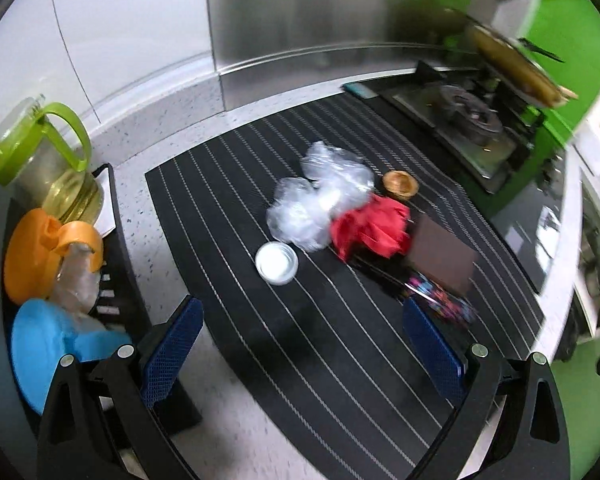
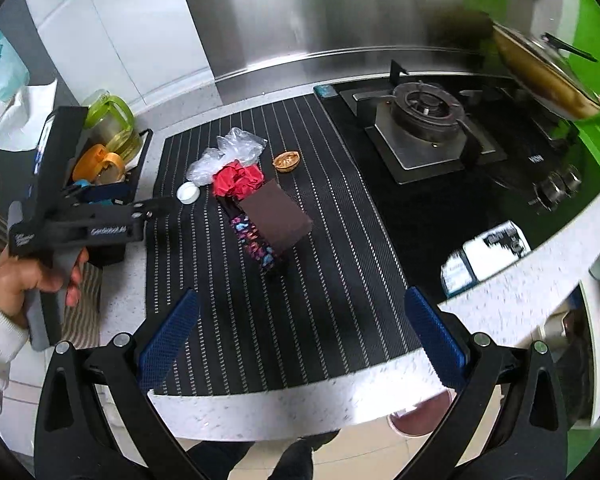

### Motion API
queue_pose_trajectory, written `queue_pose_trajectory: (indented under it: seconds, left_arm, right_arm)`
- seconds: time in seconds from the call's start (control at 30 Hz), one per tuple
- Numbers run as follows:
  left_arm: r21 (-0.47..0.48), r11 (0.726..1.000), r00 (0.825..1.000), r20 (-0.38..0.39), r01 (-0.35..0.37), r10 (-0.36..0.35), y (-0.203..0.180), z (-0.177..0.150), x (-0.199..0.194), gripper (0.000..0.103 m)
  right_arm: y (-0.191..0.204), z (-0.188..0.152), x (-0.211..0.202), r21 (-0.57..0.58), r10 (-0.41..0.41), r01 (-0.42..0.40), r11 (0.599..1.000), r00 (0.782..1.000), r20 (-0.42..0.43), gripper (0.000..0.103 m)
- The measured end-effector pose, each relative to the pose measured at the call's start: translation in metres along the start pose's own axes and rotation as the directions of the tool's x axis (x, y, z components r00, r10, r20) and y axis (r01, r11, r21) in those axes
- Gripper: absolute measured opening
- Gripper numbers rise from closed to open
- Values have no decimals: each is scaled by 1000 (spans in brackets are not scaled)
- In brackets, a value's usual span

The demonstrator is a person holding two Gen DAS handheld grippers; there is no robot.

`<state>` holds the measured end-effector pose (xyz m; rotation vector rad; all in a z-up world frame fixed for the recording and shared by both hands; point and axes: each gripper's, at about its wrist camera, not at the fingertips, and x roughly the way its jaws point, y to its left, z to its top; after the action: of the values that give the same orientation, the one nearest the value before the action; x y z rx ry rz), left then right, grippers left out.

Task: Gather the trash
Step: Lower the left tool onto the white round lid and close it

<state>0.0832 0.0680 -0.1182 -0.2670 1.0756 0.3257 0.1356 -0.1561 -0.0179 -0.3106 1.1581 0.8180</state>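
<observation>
Both grippers, left gripper (image 1: 302,350) and right gripper (image 2: 302,330), gape wide and empty over the striped mat (image 2: 332,280), trash pile (image 1: 340,208) mid-mat, where slippery clear plastic (image 1: 320,196) could squirt free.

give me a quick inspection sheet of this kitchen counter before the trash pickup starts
surface: striped black mat on a speckled counter.
job's things: clear plastic bag, red crumpled wrapper, white cap, brown box on a colourful packet, walnut shell, all clustered mid-mat.
clutter: oil jug and orange and blue lids in a black rack.
grippers: left tongs open, empty; right tongs open, empty.
cables: nothing seen.
surroundings: gas stove, pan, steel backsplash, green wall.
</observation>
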Motion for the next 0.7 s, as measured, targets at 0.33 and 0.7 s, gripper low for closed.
queue_pose_trajectory:
  seconds: [0.33, 0.7]
  left_arm:
    - [-24, 998, 997, -50, -55, 53, 20, 12, 48, 95]
    - [-17, 999, 997, -75, -36, 34, 23, 15, 65, 54]
  right_arm:
    - [-13, 18, 36, -19, 30, -31, 999, 999, -43, 100]
    - [-2, 31, 54, -34, 55, -57, 998, 997, -55, 100]
